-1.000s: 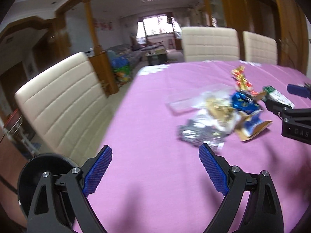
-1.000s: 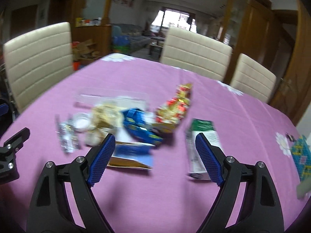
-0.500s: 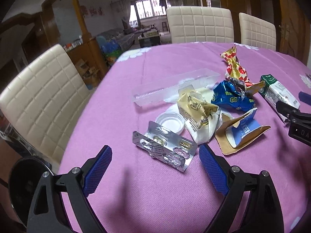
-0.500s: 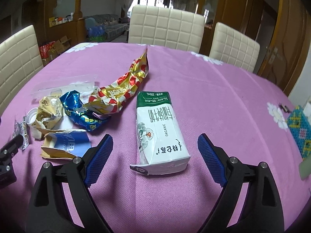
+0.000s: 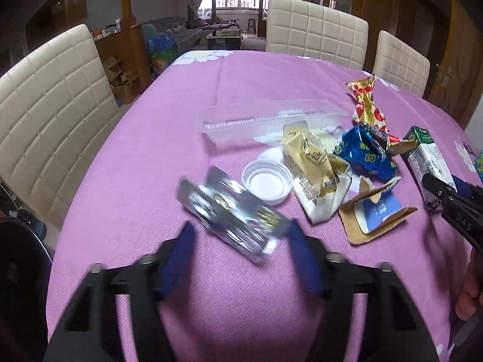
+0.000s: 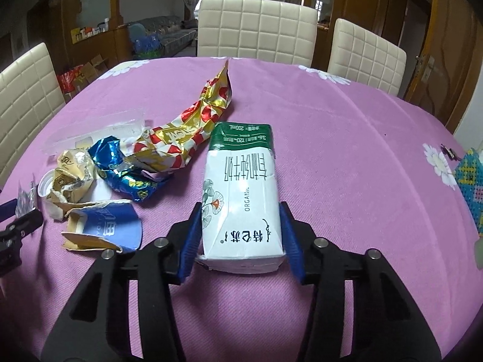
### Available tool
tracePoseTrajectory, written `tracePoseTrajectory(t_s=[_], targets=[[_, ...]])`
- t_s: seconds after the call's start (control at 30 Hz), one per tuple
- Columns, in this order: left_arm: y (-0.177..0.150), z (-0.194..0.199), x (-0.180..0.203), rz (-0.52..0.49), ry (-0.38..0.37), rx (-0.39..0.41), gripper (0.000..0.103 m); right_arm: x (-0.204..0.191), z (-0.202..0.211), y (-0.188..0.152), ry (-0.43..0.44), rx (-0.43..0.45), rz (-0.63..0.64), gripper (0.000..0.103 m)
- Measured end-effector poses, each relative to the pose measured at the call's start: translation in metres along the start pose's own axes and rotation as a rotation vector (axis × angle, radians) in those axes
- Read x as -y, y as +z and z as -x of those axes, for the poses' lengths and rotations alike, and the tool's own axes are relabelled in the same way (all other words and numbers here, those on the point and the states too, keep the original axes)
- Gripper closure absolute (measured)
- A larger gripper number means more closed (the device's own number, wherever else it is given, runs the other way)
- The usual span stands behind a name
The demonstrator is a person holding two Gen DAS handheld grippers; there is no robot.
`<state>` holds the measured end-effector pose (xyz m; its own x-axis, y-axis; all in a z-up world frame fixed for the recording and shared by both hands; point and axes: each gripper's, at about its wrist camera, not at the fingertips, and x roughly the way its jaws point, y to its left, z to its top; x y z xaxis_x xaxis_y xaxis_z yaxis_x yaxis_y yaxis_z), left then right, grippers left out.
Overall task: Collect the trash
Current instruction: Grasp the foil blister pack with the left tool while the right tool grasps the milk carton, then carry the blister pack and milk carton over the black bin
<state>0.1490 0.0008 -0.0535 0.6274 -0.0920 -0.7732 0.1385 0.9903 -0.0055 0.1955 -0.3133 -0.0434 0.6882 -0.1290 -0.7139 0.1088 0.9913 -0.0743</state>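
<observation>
A silver blister pack (image 5: 229,214) lies blurred on the purple tablecloth (image 5: 151,157) between the blue pads of my left gripper (image 5: 240,229). Its jaws are closing; the right pad is at the pack's edge and the left pad stands apart from it. In the right wrist view a white and green milk carton (image 6: 241,181) lies flat, and my right gripper (image 6: 240,211) is closing on its near end, both pads against its sides. The same milk carton (image 5: 425,154) shows at the right of the left wrist view.
Between the grippers lie a clear plastic tray (image 5: 271,117), a white lid (image 5: 267,185), a gold wrapper (image 5: 311,163), a blue wrapper (image 5: 365,154), a red-gold wrapper (image 6: 193,123) and a torn blue paper cup (image 6: 108,226). Cream chairs (image 5: 317,39) ring the table. A beaded object (image 6: 471,187) sits far right.
Both grippers came forward and down to the trash, and their jaws narrowed. The left ones now flank the blister pack, which has shifted; the right ones have closed against the carton.
</observation>
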Motion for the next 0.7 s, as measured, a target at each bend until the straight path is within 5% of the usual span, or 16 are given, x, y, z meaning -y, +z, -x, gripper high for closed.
tracePoseTrajectory(t_s=[0.07, 0.13, 0.7], targets=[[-0.003, 0.004, 0.000, -0.009, -0.014, 0.008, 0.071, -0.006, 0.007, -0.002, -0.004, 0.023, 0.015, 0.053], [-0.004, 0.012, 0.001, -0.008, -0.023, 0.038, 0.075, -0.013, 0.017, -0.003, -0.029, 0.078, 0.038, 0.054], [-0.005, 0.063, -0.006, -0.010, 0.024, 0.277, 0.081, -0.035, 0.053, -0.007, 0.035, 0.225, 0.102, 0.054]])
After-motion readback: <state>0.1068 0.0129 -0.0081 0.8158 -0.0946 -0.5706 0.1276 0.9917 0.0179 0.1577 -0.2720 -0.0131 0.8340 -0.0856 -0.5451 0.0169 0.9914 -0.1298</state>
